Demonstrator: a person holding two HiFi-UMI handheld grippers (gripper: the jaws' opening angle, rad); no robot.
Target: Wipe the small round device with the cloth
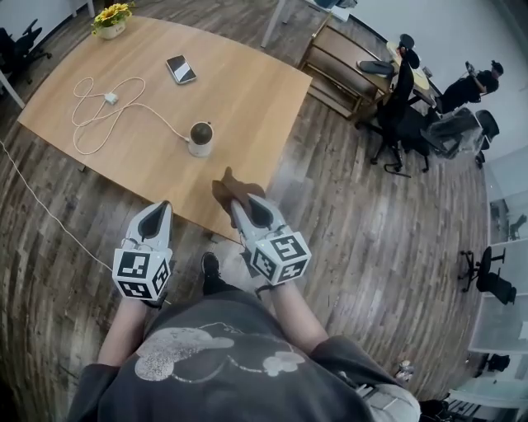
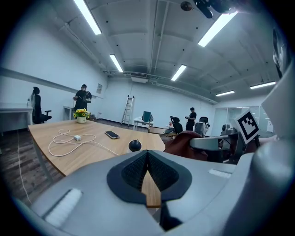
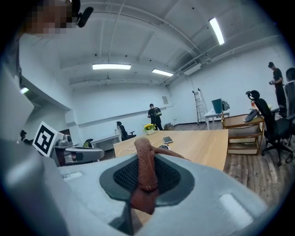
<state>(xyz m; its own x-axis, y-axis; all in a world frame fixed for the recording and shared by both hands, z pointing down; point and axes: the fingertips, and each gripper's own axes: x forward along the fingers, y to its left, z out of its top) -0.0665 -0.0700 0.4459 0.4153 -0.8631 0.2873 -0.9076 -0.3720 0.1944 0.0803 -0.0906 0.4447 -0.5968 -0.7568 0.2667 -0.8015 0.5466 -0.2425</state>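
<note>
office, wooden table (image 1: pixel 247 99): small round device (image 1: pixel 200 138) is stood upright; cloth (image 1: pixel 227 188) is clamped by right gripper (image 1: pixel 241 208), left gripper (image 1: pixel 160 208) closed empty.

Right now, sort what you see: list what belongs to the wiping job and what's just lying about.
Job:
small round device, standing on the table
brown cloth, clamped in the right tongs

Lying about:
phone
charger with white cable
flower pot
left tongs, shut and empty
</note>
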